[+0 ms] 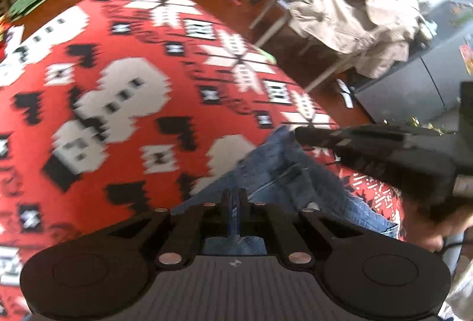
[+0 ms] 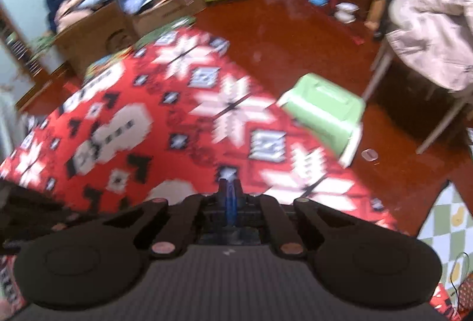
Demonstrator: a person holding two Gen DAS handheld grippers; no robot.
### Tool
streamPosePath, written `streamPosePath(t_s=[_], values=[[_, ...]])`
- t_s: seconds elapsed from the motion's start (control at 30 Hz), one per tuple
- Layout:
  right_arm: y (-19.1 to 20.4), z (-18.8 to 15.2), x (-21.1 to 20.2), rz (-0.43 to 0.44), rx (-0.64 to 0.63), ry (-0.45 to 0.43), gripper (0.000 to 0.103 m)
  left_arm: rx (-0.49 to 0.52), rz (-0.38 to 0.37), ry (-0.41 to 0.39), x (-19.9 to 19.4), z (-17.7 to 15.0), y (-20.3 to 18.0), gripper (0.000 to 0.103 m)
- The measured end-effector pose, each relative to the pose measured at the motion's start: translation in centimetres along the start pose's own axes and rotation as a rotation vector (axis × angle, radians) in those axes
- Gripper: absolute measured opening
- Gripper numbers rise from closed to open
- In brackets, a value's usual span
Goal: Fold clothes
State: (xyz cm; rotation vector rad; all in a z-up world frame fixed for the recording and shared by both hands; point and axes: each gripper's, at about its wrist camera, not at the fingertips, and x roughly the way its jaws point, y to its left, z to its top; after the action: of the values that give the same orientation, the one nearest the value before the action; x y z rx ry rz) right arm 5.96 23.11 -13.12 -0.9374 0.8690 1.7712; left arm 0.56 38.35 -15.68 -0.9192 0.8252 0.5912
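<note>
Blue denim jeans (image 1: 280,173) hang bunched above a red blanket (image 1: 118,90) with white and black patterns. My left gripper (image 1: 234,194) is shut on a fold of the denim, which runs up and right from its fingers. The right gripper (image 1: 300,134) comes in from the right in the left wrist view, its tip pressed into the jeans' upper edge. In the right wrist view the right gripper (image 2: 230,186) is shut, with a thin strip of blue denim (image 2: 229,210) pinched between its fingers over the red blanket (image 2: 142,114). Both views are motion-blurred.
A pale green plastic stool (image 2: 325,111) stands at the blanket's right edge. A chair draped with a beige jacket (image 1: 354,19) is on the red-brown floor (image 2: 295,34) beyond. Cardboard boxes (image 2: 165,10) and clutter line the far wall. A hand (image 1: 440,235) holds the right gripper.
</note>
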Motion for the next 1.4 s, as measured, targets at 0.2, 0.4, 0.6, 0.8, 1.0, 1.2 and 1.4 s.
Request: streamPosePath(t_s=[0.2, 0.4, 0.6, 0.8, 1.0, 1.2, 1.4], values=[[-0.4, -1.1, 2.3, -0.032, 0.066, 0.009, 0.000, 0.019, 0.014, 0.004, 2.5, 0.8, -0.7, 0.001], [-1.1, -0.8, 2.7, -0.016, 0.100, -0.003, 0.000, 0.037, 0.015, 0.019, 2.7, 1.3, -0.7, 0.001], [-2.9, 0.4, 1.0, -0.050, 0.179, -0.061, 0.001, 0.084, 0.011, -0.004, 2.0, 2.8, -2.5, 0.001], [-6.2, -0.6, -5.7, -0.105, 0.309, -0.169, 0.002, 0.175, 0.001, -0.012, 0.9, 3.4, -5.1, 0.001], [-8.4, -6.6, -13.1, -0.184, 0.464, -0.216, 0.002, 0.357, -0.028, 0.028, -0.1, 0.4, -10.1, 0.002], [-7.9, -14.7, -17.7, -0.258, 0.610, -0.229, 0.003, 0.535, -0.057, 0.060, -0.7, -3.3, -15.3, 0.005], [-6.2, -20.9, -19.2, -0.351, 0.745, -0.215, 0.004, 0.693, -0.114, 0.103, 1.5, -7.5, -20.0, 0.029]])
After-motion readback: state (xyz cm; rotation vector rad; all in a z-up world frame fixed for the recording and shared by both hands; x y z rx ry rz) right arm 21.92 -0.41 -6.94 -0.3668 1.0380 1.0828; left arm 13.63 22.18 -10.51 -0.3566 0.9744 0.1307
